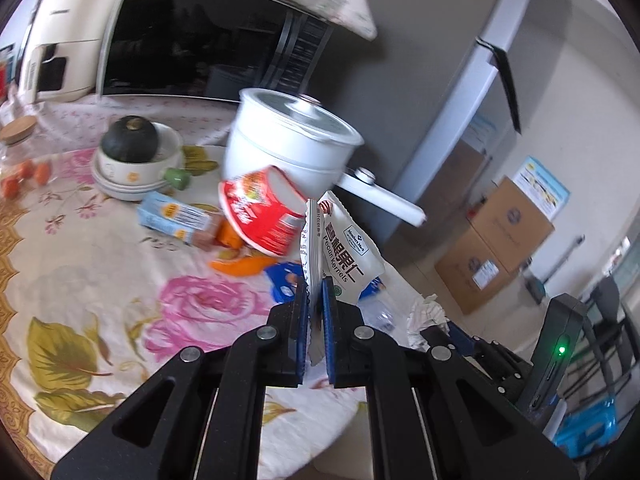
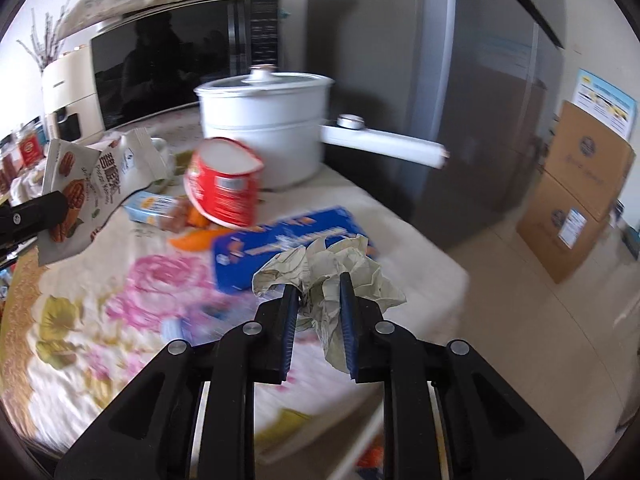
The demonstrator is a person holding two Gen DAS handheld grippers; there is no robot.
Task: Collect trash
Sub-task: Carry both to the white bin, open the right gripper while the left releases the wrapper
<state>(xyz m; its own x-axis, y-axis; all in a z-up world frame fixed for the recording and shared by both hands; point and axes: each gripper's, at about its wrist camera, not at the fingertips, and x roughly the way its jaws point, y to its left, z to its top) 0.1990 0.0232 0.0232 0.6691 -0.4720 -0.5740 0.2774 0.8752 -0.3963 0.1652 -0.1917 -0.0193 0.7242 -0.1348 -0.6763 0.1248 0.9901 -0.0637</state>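
Note:
My left gripper [image 1: 315, 286] is shut on a white pecan kernels bag [image 1: 344, 252] and holds it upright above the flowered tablecloth; the bag also shows in the right wrist view [image 2: 92, 184], with the left gripper [image 2: 28, 216] at the far left. My right gripper [image 2: 319, 280] is shut on a crumpled paper wad [image 2: 332, 268], lifted above the table; it also shows in the left wrist view [image 1: 426, 314]. A red instant-noodle cup [image 1: 264, 212] lies tipped on the table [image 2: 224, 184]. A blue wrapper [image 2: 280, 240], orange peel [image 1: 240, 266] and a light blue carton [image 1: 176, 216] lie nearby.
A white pot with a long handle [image 1: 296, 148] stands behind the cup. Stacked bowls hold a dark squash [image 1: 128, 138]. A microwave [image 1: 200, 36] and a cream appliance [image 1: 60, 40] stand at the back. Cardboard boxes [image 2: 576, 192] sit on the floor at the right, past the table edge [image 2: 452, 280].

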